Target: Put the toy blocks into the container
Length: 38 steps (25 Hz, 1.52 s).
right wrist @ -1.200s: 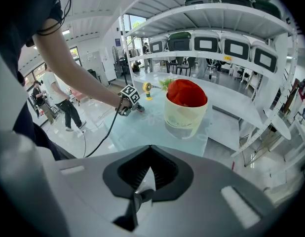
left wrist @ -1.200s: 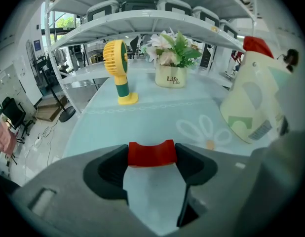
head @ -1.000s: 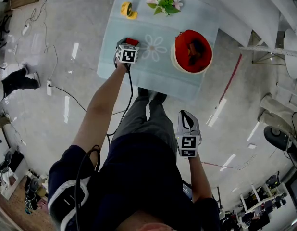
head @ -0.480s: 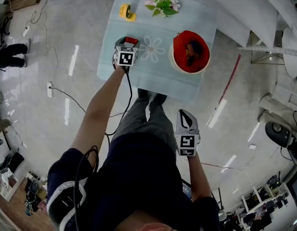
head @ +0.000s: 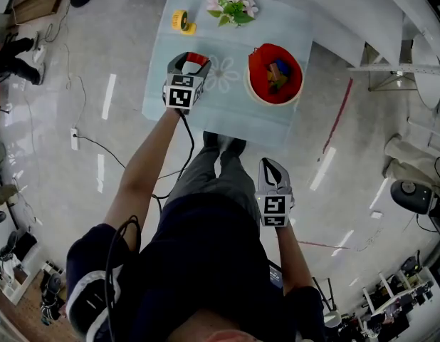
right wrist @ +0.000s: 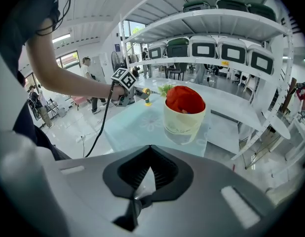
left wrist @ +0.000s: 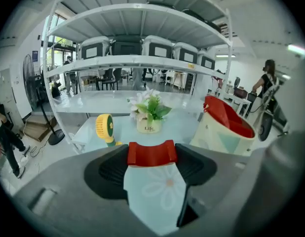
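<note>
Above the pale table (head: pixel 223 109), left gripper (head: pixel 194 63) half-open, clamped on red arch block (left wrist: pixel 152 153), right gripper (right wrist: pixel 150 148) closed, empty

1. In the head view the jaws of the left gripper (head: pixel 194 63) hide all but a strip of the red arch-shaped toy block (head: pixel 197 55)
2. The coloured toy blocks (head: pixel 278 73) inside the cream round container with red lining (head: pixel 253 92) are too small there to tell their shapes
3. In the left gripper view that container's wall hides its contents, and the gripper's body covers the base of the yellow hand fan (left wrist: pixel 105 127)
</note>
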Tool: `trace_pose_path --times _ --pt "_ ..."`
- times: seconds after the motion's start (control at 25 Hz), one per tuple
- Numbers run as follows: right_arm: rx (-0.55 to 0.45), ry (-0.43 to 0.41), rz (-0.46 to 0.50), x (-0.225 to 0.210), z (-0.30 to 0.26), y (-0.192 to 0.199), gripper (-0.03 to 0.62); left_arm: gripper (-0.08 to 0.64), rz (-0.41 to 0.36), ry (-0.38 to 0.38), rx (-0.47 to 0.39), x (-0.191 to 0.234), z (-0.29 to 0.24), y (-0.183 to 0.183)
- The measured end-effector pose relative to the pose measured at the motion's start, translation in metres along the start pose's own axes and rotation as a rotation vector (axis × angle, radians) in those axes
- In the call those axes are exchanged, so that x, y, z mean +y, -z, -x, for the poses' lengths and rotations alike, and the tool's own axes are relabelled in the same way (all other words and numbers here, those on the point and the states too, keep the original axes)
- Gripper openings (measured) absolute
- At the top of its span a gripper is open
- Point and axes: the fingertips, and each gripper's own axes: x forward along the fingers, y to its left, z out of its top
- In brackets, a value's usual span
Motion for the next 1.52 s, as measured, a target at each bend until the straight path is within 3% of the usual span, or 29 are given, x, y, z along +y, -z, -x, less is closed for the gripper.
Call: trace_pose_path --times 0.6,1.12,1.52 --pt "-0.043 0.031 -0.014 -0.003 0.016 0.002 -0.002 0.307 -0.12 0.172 -0.092 -0.085 0.037 -0.069" --pt "-0.063 0.065 -0.028 -0.005 0.03 0.009 -0.002 0.307 -0.273 0.307 -0.127 -0.163 0.036 -0.097" --pt "-0.07 0.081 -0.037 -0.009 0.036 0.014 -0.002 0.307 -0.347 0.368 -0.093 -0.2 0.02 -0.094"
